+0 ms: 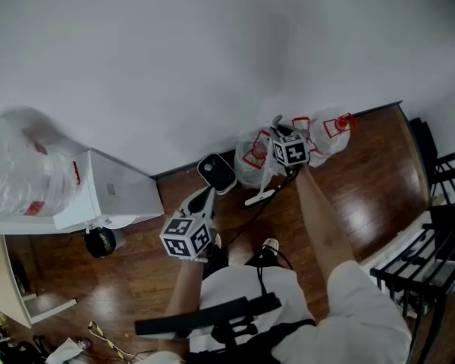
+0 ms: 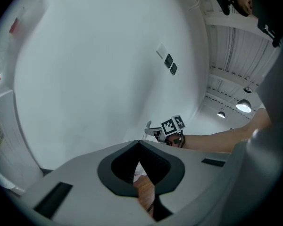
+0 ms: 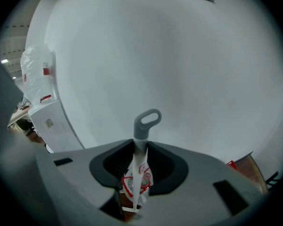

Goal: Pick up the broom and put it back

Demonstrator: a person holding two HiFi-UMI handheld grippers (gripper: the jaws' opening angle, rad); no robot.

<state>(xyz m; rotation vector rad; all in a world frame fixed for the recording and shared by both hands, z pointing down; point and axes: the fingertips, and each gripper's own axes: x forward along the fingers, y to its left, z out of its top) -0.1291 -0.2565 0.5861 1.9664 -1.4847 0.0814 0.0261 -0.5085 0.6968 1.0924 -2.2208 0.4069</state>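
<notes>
white broom handle (image 3: 140, 160), clamped in right tongs (image 3: 141, 145)

White short-sleeved shirt (image 1: 356, 294); left gripper (image 1: 205, 196) and right gripper (image 1: 279, 127) grey, each with 1 black-and-white marker cube.

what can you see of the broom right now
The broom shows a slim white shaft topped by a grey plastic cap with a hanging loop. It stands nearly upright before the white wall, pinched just below the cap by the right gripper's jaws. A red-printed bag sits behind it. Its head is out of sight.
</notes>
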